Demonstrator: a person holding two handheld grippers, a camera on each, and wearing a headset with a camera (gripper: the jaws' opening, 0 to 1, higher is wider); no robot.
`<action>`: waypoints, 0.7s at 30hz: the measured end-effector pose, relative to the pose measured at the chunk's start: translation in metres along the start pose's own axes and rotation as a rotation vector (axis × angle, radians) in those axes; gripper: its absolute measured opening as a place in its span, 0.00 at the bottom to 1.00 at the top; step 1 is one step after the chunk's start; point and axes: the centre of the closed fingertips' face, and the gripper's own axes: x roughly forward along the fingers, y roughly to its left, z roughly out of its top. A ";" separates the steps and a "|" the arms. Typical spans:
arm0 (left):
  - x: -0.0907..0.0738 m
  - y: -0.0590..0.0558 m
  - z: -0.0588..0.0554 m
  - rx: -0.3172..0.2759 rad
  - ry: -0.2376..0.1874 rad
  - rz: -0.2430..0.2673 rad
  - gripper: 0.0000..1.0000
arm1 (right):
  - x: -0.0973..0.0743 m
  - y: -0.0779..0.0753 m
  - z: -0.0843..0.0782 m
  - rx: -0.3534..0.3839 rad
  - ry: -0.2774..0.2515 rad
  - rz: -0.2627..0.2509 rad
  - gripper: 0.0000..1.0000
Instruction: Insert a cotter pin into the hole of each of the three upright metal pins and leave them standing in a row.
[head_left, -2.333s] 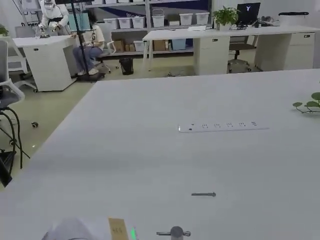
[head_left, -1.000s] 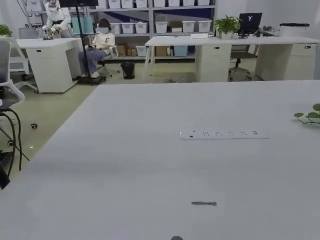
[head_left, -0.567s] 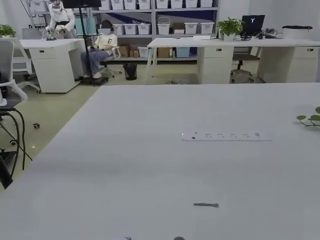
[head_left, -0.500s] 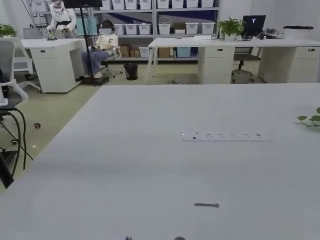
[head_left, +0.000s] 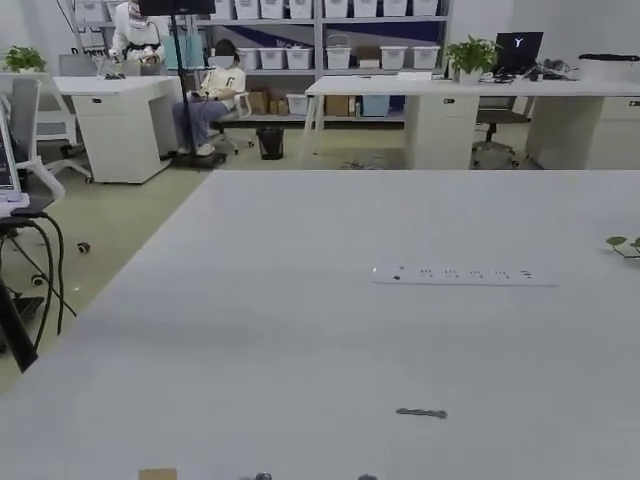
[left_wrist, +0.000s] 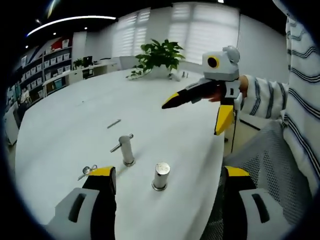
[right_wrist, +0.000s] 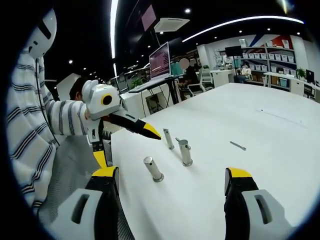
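Three short upright metal pins stand near the table's front edge. In the left gripper view the plain pin (left_wrist: 160, 176) is nearest, and the pin behind it (left_wrist: 127, 150) has a cotter pin through its top. A ringed cotter pin (left_wrist: 86, 171) peeks out beside my left finger. The right gripper view has the plain pin (right_wrist: 153, 169), the cottered pin (right_wrist: 185, 152) and a third pin (right_wrist: 169, 139). A loose cotter pin (head_left: 421, 413) (left_wrist: 114, 123) (right_wrist: 238, 146) lies flat further in. My left gripper (left_wrist: 169, 174) (right_wrist: 127, 147) and right gripper (right_wrist: 171, 175) (left_wrist: 195, 117) are both open, empty, and face each other across the pins.
A white power strip (head_left: 465, 275) lies across the middle of the table (head_left: 300, 300). A potted plant (left_wrist: 157, 55) stands at the far right end. Beyond the table are other desks, shelves with bins and seated people. A striped sleeve (left_wrist: 265, 97) holds the right gripper.
The head view has tilted up and drifted, so the pin tops now just touch its bottom edge. The loose cotter pin lies where it was on the table.
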 end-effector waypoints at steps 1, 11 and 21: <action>-0.003 -0.001 0.000 -0.008 -0.007 0.003 0.89 | 0.000 -0.002 0.002 -0.009 0.003 -0.001 0.86; -0.020 0.002 -0.009 -0.093 -0.033 0.069 0.95 | 0.000 -0.019 0.018 -0.085 0.047 -0.005 0.85; -0.037 0.006 -0.026 -0.168 -0.032 0.118 0.99 | 0.000 -0.046 0.045 -0.197 0.113 -0.022 0.83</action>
